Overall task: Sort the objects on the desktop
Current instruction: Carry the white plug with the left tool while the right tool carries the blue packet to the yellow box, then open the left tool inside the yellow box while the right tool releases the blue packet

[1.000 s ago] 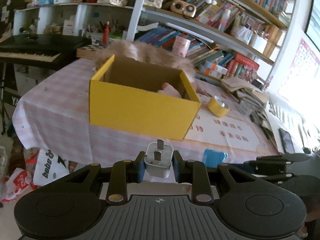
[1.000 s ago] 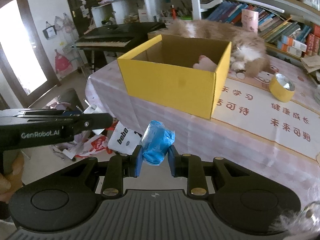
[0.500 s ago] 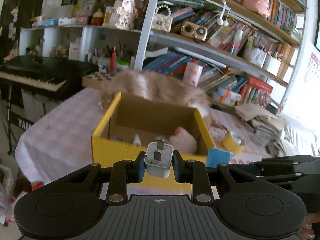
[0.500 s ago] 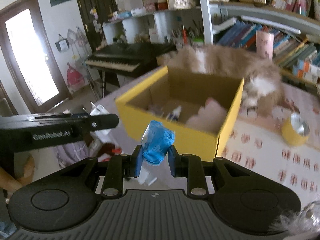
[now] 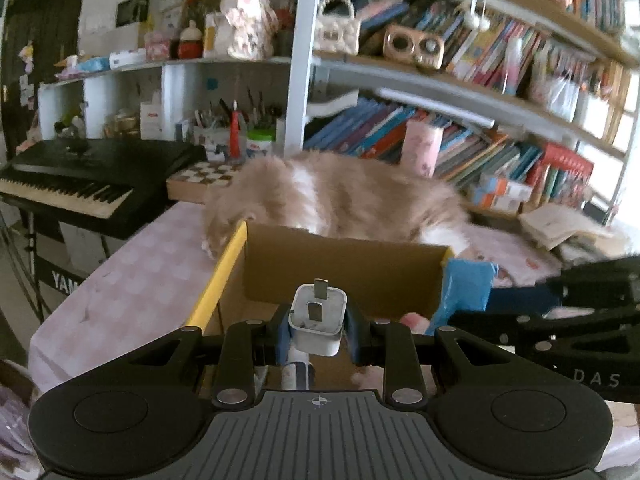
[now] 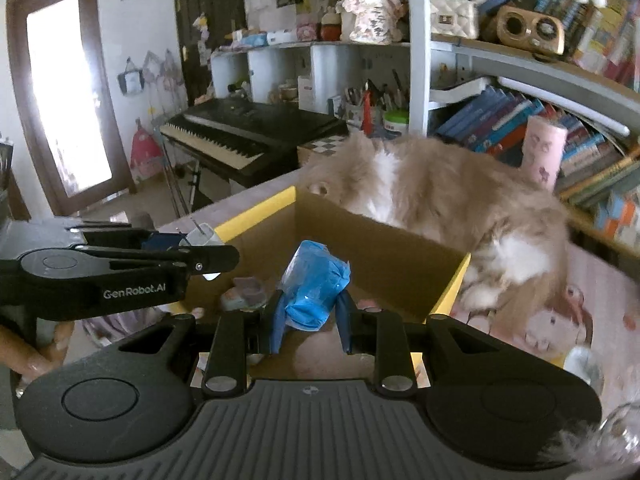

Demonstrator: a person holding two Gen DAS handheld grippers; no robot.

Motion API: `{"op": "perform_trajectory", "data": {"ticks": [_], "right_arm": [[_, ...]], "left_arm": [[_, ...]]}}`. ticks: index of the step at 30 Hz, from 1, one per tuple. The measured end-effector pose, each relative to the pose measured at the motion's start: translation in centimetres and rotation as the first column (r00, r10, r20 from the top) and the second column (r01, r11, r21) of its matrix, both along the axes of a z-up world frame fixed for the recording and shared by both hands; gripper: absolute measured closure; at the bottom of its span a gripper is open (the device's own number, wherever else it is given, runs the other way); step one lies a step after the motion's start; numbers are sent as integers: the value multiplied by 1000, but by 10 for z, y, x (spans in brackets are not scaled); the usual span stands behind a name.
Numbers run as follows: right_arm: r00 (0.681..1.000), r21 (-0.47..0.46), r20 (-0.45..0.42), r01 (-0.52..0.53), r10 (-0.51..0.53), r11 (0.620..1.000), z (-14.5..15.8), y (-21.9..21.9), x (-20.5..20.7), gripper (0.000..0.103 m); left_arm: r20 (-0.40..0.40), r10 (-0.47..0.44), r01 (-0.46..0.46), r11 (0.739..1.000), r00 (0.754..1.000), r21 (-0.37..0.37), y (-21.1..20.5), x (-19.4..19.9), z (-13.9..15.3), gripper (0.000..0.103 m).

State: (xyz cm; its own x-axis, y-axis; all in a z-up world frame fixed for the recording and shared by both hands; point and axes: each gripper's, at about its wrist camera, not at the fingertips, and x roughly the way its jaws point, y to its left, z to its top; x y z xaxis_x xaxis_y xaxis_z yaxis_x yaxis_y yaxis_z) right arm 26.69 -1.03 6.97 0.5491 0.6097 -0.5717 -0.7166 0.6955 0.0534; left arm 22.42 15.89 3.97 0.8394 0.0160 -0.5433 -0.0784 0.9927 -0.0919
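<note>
Over the box [image 5: 344, 268], the left gripper [image 5: 318, 326] clamps a white plug [image 5: 318, 320] and the right gripper [image 6: 310, 312] clamps a blue wad [image 6: 314, 286], both above its open mouth. Released too near the box's rim, either could bounce out onto the table [image 5: 132, 276]. Just behind the box lies a cat [image 6: 448, 196]; a startled paw might knock things. Beyond it stands a keyboard [image 5: 76, 184].

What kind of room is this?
Most likely a lived-in home study or family room: packed bookshelves, a keyboard on a stand, and a fluffy cat lying on the table behind a yellow box.
</note>
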Motion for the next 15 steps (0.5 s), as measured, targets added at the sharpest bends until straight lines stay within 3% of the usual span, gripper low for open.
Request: {"op": "perform_trajectory", "data": {"ticks": [9, 15], "right_arm": [[994, -170, 27, -104, 110, 980, -33, 40, 67, 78], [979, -299, -11, -196, 201, 934, -59, 68, 99, 78]], "left_arm": [[-105, -36, 48, 992, 994, 114, -4, 78, -14, 77], [-234, -48, 73, 992, 971, 102, -3, 120, -32, 77]]}}
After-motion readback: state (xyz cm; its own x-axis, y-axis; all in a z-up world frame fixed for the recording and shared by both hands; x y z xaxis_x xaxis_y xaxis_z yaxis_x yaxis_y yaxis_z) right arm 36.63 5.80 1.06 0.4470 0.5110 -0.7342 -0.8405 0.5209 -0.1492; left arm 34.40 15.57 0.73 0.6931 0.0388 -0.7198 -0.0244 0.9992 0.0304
